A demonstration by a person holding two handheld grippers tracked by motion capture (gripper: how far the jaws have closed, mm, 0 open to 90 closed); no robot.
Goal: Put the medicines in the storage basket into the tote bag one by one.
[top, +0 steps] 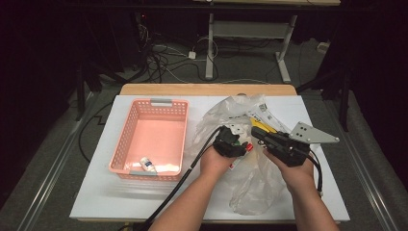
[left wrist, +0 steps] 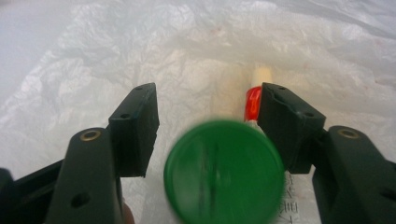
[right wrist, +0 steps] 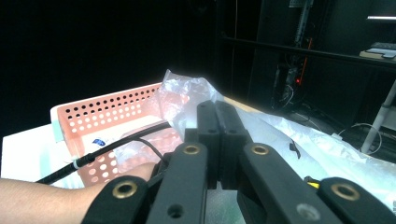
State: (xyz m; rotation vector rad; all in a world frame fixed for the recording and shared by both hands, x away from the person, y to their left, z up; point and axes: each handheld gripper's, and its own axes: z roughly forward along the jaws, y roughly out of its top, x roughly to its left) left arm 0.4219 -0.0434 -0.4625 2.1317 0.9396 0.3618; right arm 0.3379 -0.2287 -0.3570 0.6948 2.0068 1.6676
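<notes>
My left gripper sits half-open around the green-capped bottle in the bag – pads not touching it. Right gripper pinched on bag film, I think. Risk: bottle slips deeper, bag tears w/ pull.

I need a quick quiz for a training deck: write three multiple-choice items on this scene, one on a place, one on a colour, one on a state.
1. Where does the small white bottle lie?
A. In the pink basket
B. On the plastic bag
C. On the floor

2. What colour is the round cap between the left gripper jaws?
A. Yellow
B. Green
C. Blue

3. How do the right gripper jaws stand?
A. Wide open
B. Shut on the basket rim
C. Shut together

Answers: 1 A, the high view shows it at the basket's near end. 2 B, the left gripper view shows a green disc. 3 C, the right gripper view shows both jaws pressed together.
</notes>
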